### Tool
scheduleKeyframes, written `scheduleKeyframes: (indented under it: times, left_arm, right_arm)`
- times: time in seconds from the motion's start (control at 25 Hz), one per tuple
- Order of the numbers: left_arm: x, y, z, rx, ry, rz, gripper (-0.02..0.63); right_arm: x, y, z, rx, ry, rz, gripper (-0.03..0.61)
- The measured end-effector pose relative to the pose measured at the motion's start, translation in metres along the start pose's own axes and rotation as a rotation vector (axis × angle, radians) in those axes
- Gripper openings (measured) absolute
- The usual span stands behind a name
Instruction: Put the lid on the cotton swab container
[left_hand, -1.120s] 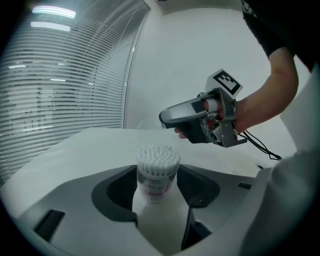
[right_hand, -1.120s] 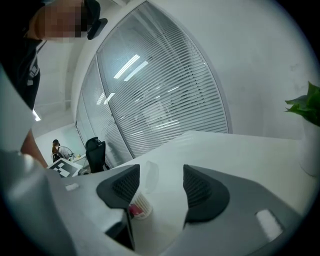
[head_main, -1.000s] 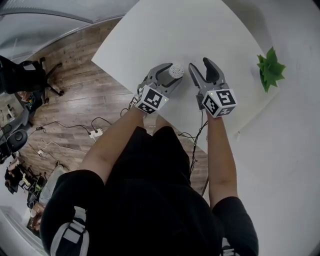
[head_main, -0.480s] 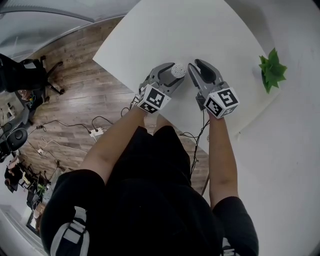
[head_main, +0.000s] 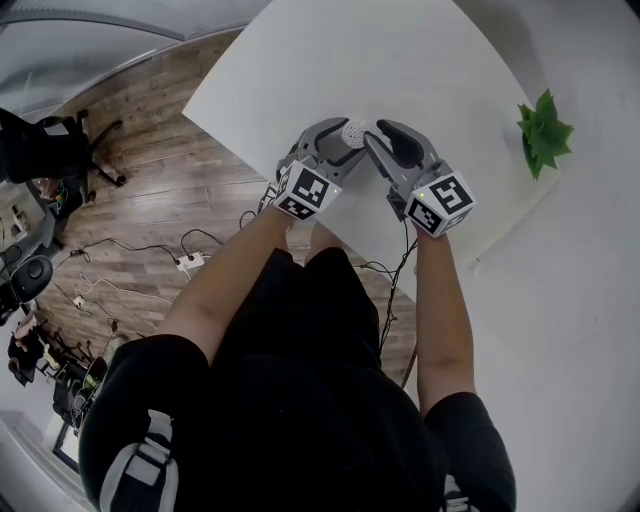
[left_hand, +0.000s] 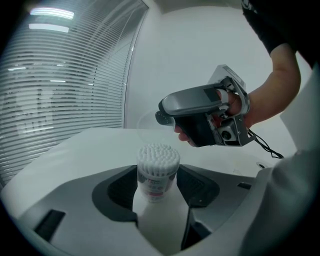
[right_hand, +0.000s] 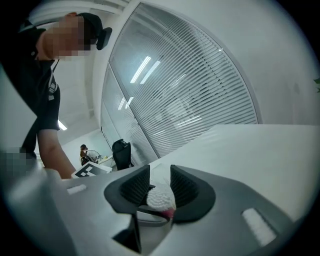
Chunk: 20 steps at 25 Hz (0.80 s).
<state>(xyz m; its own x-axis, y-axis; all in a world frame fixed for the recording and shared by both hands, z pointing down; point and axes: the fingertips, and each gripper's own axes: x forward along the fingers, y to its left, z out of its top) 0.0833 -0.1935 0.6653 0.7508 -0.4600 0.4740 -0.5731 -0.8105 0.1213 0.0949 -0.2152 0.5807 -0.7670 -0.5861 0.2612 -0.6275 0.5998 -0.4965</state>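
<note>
The white surface (head_main: 300, 60) carried nothing of the task at this moment, because both things were in the air above its near edge, close in front of the person. The left hand-held gripper (head_main: 342, 143) had its jaws wide, and its pads pressed on the two sides of the cotton swab container (left_hand: 156, 180), which it held upright with the open mouth up. The right hand-held gripper (head_main: 383, 143) was just beside it and a little above. Its jaws were narrow and were opening slightly, with the thin clear lid (left_hand: 150, 127) between them. As far as the right gripper view showed, the pads were on the lid. The lid hung just above the white swab heads (left_hand: 158, 154), somewhat to the side of them and tilted, and it did not touch the container. I judged that the step in hand was the bringing of the lid over the mouth, so the task was about at its middle and the closing itself was not yet done. The next move called for the lid to be made level and centred over the swab heads, and then pressed straight down. The left hand-held gripper needed to keep the container firm, so that it could not tip under the push. Because the lid was clear and thin, its exact edge was hard to see.
</note>
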Motion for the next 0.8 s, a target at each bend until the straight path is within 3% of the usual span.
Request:
scheduleKeyframes:
  times: [0.44,0.64,0.8]
  left_arm:
    - [0.001,0.001,0.0,0.005,-0.001,0.014,0.252]
    - [0.002,0.0,0.0,0.009,0.002,0.016,0.252]
    - [-0.001,0.001,0.0,0.006,0.001,0.019,0.252]
  right_arm:
    - [0.012,0.014,-0.022,-0.022,0.093,0.053,0.152]
    - [0.015,0.01,-0.028,-0.025,0.109,0.03,0.152]
    - [0.02,0.008,-0.029,-0.087,0.133,-0.016,0.143]
